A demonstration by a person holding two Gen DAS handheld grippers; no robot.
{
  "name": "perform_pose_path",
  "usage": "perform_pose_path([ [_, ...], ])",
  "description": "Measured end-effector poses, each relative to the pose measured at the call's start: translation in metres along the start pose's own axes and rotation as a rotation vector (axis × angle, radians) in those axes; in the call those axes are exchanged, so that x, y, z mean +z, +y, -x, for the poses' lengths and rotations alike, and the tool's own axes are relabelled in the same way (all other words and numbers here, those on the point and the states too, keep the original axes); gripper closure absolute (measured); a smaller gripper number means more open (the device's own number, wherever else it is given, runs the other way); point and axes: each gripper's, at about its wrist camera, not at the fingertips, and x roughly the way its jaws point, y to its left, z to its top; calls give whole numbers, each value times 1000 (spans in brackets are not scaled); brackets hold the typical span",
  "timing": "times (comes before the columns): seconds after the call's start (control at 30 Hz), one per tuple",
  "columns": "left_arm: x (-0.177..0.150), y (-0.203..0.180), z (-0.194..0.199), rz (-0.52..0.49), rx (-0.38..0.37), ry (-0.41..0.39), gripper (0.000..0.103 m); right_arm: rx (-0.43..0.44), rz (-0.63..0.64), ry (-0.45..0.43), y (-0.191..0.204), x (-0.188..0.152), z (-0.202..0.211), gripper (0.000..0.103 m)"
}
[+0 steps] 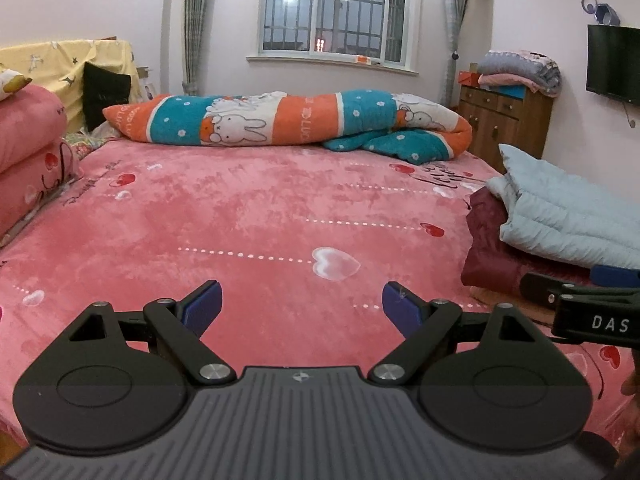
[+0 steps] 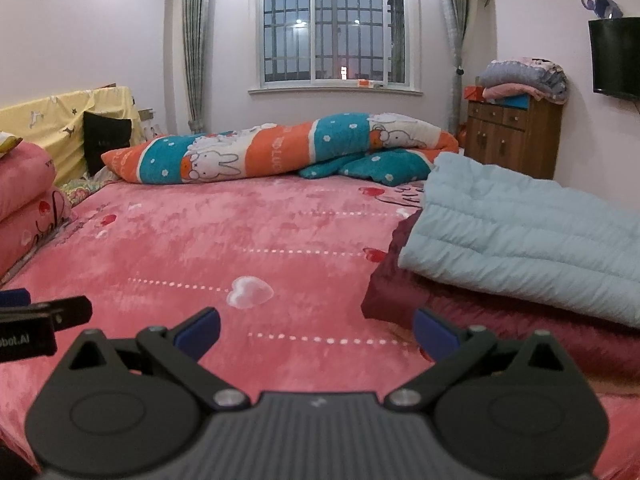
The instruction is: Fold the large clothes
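Observation:
A folded light blue quilted jacket [image 2: 520, 232] lies on top of a dark red garment [image 2: 500, 320] at the right side of the pink bed [image 2: 240, 240]. Both also show in the left wrist view, the jacket [image 1: 568, 220] above the red garment [image 1: 492, 256]. My left gripper [image 1: 302, 308] is open and empty, hovering over the bare bed near its front edge. My right gripper [image 2: 316, 332] is open and empty, just left of the red garment's near corner. The right gripper's side [image 1: 580, 300] shows in the left wrist view.
A rolled orange and teal rabbit blanket [image 1: 280, 120] lies across the far end of the bed. Pink pillows [image 1: 28, 152] are stacked at the left. A wooden dresser [image 1: 504, 120] with folded blankets stands at the back right, under a wall television [image 1: 614, 64].

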Motion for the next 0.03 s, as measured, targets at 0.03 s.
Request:
perform_pose_path([
  [0.03, -1, 1, -1, 3, 0, 4, 0, 0, -1, 5, 0, -1, -3, 1],
])
